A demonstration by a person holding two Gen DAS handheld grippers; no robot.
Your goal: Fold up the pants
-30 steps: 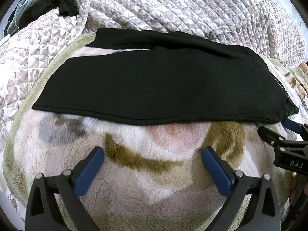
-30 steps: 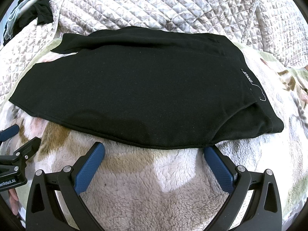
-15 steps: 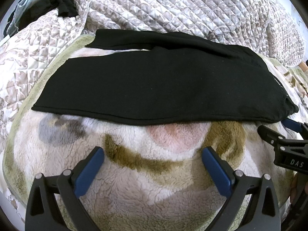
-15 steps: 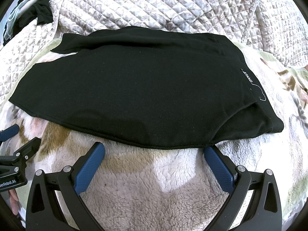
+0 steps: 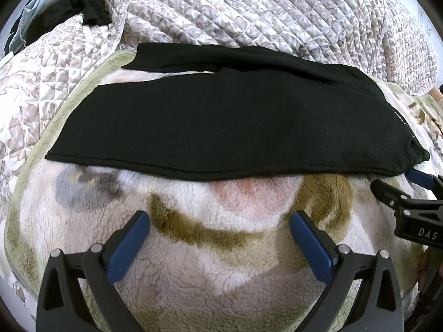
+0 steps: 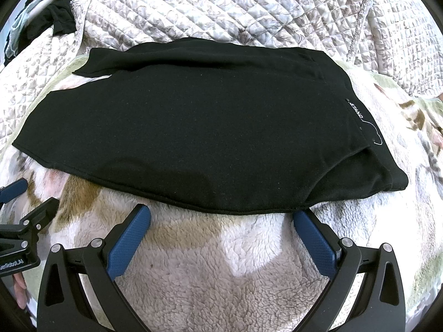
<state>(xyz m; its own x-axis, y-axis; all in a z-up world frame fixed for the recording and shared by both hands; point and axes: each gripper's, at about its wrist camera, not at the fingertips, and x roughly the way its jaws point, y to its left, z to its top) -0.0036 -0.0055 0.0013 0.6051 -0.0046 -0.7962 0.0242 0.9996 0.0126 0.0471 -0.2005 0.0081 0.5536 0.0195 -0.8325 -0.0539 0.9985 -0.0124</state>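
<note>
The black pants (image 5: 229,121) lie flat on a fluffy fleece blanket (image 5: 221,262), matte knit cloth folded lengthwise, one leg over the other, in a long band running left to right; the waistband with a small white label (image 6: 357,112) sits at the right end. A quilted floral bedspread (image 5: 249,11) rises rumpled behind the far edge. The left gripper (image 5: 220,227) has its blue ribbed fingers spread wide over bare fleece just short of the near hem. The right gripper (image 6: 221,221) is likewise spread, fingertips right at the hem, holding nothing.
</note>
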